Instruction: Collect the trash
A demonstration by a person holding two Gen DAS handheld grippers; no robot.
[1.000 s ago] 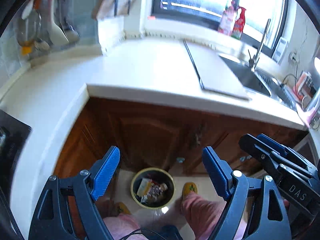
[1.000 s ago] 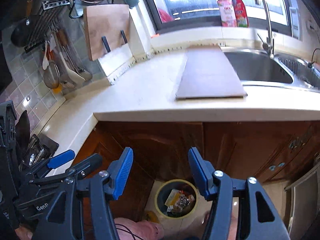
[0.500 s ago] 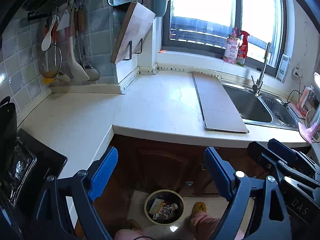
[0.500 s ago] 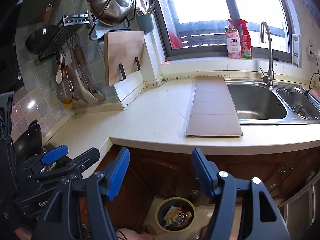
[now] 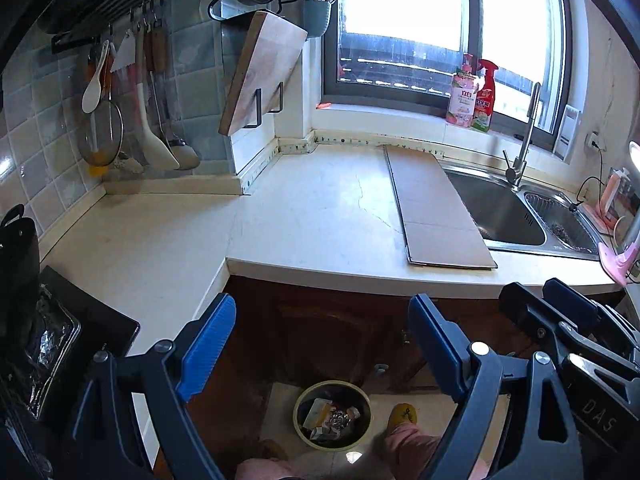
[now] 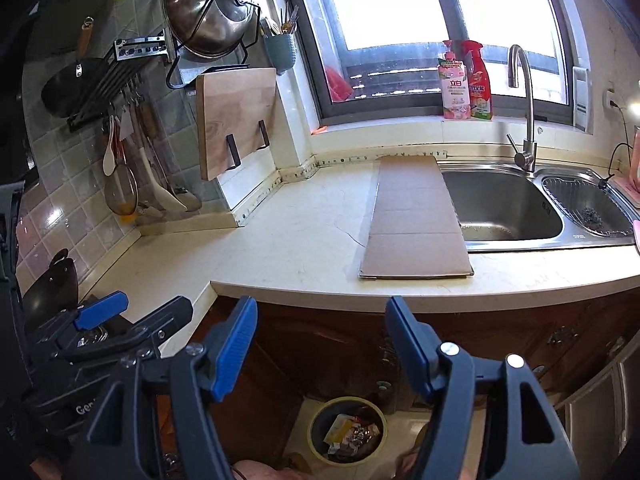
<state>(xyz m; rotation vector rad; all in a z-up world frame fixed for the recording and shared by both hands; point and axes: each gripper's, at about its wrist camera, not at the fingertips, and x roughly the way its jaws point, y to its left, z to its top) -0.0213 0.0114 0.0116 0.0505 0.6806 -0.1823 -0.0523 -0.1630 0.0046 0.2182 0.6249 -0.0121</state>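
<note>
A round trash bin (image 5: 333,414) with wrappers and foil inside stands on the floor by the brown cabinets; it also shows in the right wrist view (image 6: 347,431). My left gripper (image 5: 320,348) is open and empty, held high above the bin. My right gripper (image 6: 323,344) is open and empty too, beside it on the right. Each gripper shows at the edge of the other's view. A flat cardboard sheet (image 5: 434,208) lies on the white counter (image 5: 304,216) next to the sink; it also shows in the right wrist view (image 6: 416,218).
A steel sink (image 6: 504,204) with tap is at the right. Utensils (image 5: 156,120) and a cutting board (image 5: 260,76) hang on the tiled wall. Two bottles (image 6: 466,80) stand on the window sill. A black stove (image 5: 44,340) is at the left. My slippered foot (image 5: 402,416) is by the bin.
Both grippers have risen and tilted up from the bin; the counter, wall and window have come into view. Both stay open and empty.
</note>
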